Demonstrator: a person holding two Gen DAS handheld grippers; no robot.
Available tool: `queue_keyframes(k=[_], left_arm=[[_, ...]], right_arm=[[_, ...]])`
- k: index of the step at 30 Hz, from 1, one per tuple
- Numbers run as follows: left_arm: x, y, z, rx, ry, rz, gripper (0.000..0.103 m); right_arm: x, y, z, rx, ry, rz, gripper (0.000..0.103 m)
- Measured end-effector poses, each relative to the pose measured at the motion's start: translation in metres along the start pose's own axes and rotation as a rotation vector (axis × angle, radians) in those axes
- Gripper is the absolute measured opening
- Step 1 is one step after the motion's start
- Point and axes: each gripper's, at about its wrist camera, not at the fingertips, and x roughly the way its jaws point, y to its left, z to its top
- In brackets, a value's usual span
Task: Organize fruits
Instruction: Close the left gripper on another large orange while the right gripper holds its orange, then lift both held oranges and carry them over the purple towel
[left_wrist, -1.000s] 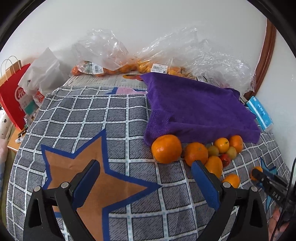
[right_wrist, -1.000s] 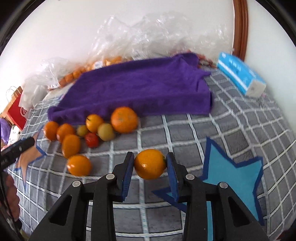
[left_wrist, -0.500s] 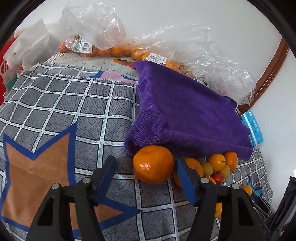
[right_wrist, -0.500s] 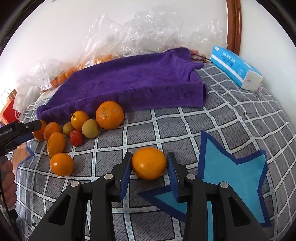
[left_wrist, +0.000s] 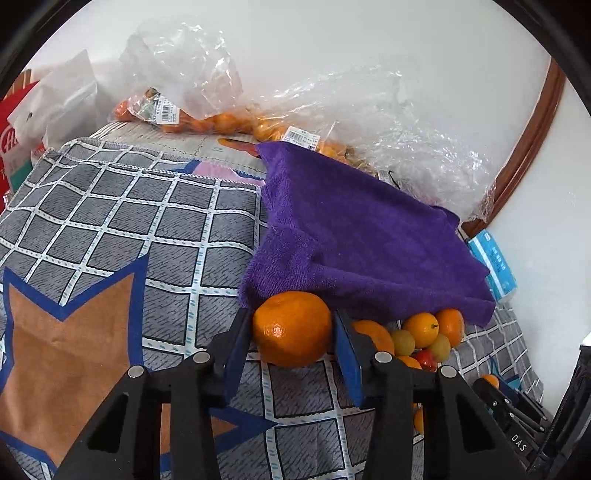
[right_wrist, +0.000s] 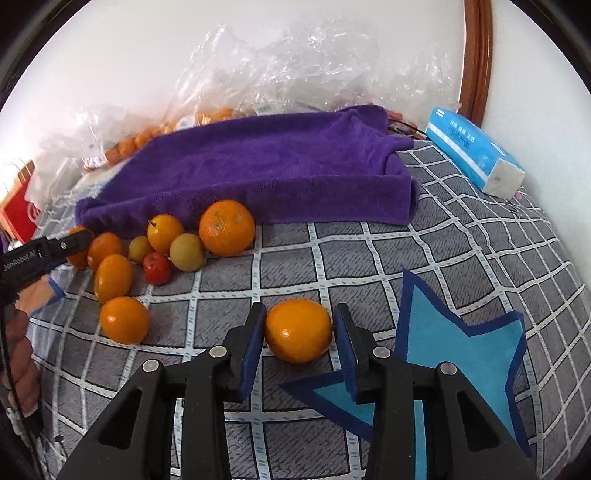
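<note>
A large orange lies at the purple towel's near corner. My left gripper has its jaws closing on it, and both blue pads touch its sides. Right of it sits a pile of small fruits: oranges, yellow-green ones and a red one. In the right wrist view my right gripper is shut on a smaller orange low over the checked cloth. The fruit pile lies to its left by the towel. The left gripper's finger shows at the left edge.
Clear plastic bags of oranges line the wall behind the towel. A blue tissue pack lies at the far right, a red bag at the far left. A person's hand shows at the left edge. Star patches mark the cloth.
My left gripper moved in and down to the large orange, and its jaws went from wide apart to touching it. The right gripper kept its orange and barely shifted.
</note>
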Motion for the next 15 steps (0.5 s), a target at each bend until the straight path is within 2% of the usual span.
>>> queue_keyframes(k=[6,9,13,15], left_arm=[[-0.012,0.007,0.003,-0.047,-0.073,-0.012,0.042],[-0.009,0.010,0.004,-0.060,-0.057,-0.012,0.042],[-0.005,0.012,0.005,-0.070,-0.023,-0.025,0.042],[-0.006,0.013,0.005,-0.073,-0.028,-0.030,0.042]], right_arm=[[-0.007,-0.005,0.000,0.029,-0.033,0.024,0.036],[-0.006,-0.006,0.000,0.031,-0.031,0.036,0.036],[0.006,-0.003,0.001,0.019,0.042,0.044,0.036],[0.006,-0.001,0.000,0.008,0.035,0.038,0.036]])
